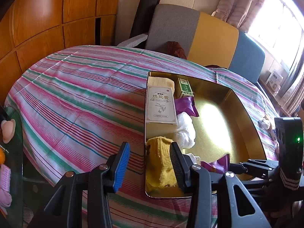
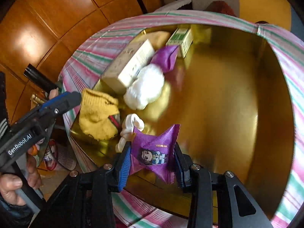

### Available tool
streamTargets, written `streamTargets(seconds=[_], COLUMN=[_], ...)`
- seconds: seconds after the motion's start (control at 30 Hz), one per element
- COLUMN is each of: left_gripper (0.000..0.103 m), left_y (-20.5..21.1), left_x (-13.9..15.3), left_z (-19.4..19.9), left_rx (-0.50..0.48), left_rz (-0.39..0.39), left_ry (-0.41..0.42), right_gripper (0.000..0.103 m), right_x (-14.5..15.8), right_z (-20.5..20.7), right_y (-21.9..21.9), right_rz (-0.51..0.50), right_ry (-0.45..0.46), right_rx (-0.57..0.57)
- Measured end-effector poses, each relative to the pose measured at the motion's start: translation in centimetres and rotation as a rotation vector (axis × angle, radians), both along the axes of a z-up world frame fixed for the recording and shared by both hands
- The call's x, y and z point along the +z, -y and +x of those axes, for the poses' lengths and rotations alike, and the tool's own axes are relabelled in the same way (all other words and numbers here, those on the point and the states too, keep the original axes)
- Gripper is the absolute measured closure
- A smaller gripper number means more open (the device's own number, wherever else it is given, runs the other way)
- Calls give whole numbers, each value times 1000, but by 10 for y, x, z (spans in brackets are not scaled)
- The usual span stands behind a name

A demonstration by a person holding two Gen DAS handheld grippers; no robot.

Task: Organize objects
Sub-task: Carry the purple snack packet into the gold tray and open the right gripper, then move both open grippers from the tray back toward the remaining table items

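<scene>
The right gripper [image 2: 152, 163] clenches a crinkly purple snack packet [image 2: 154, 153] between its ribbed pads, above the near end of the gold tin tray [image 2: 218, 98] on the striped tablecloth [image 1: 76, 95]. The left gripper [image 1: 150, 165] hangs released, holding nothing, its jaws straddling the tray's rim beside a fuzzy yellow sock [image 1: 161, 165]. Farther in lie a cream carton [image 1: 160, 106], a crumpled white bag [image 1: 185, 131] and a small green box [image 1: 184, 88].
</scene>
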State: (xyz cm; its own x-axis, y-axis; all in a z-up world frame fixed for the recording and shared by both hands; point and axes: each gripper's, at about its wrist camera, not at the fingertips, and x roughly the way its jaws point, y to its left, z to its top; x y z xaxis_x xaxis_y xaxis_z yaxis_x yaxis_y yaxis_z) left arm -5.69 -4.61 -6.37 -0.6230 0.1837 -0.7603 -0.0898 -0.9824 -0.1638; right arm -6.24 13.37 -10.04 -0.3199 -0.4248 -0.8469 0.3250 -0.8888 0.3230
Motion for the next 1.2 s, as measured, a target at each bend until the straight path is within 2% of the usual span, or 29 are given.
streamTargets(seconds=[0.17, 0.23, 0.37, 0.43, 0.67, 0.93, 1.2], left_gripper=[59, 59, 59, 59, 59, 59, 58], left_y=[-2, -3, -9, -13, -31, -59, -99], left_x=[2, 3, 8, 11, 22, 29, 37], left_z=[2, 2, 6, 8, 15, 15, 15], left_rx=[-4, -9, -21, -33, -83, -141, -232], left_rz=[-4, -8, -21, -30, -59, -73, -105], left_ry=[-3, -8, -19, -28, -56, -60, -75], right_gripper=[54, 43, 35, 25, 19, 11, 10], right_x=[-2, 0, 9, 17, 52, 74, 90], right_z=[3, 4, 5, 6, 13, 17, 25], right_y=[-4, -8, -18, -25, -59, -143, -260], right_rz=[1, -10, -38, -50, -36, 30, 128], right_ry=[-5, -3, -12, -27, -133, -169, -198], right_rx=[-10, -17, -44, -66, -148, -283, -526])
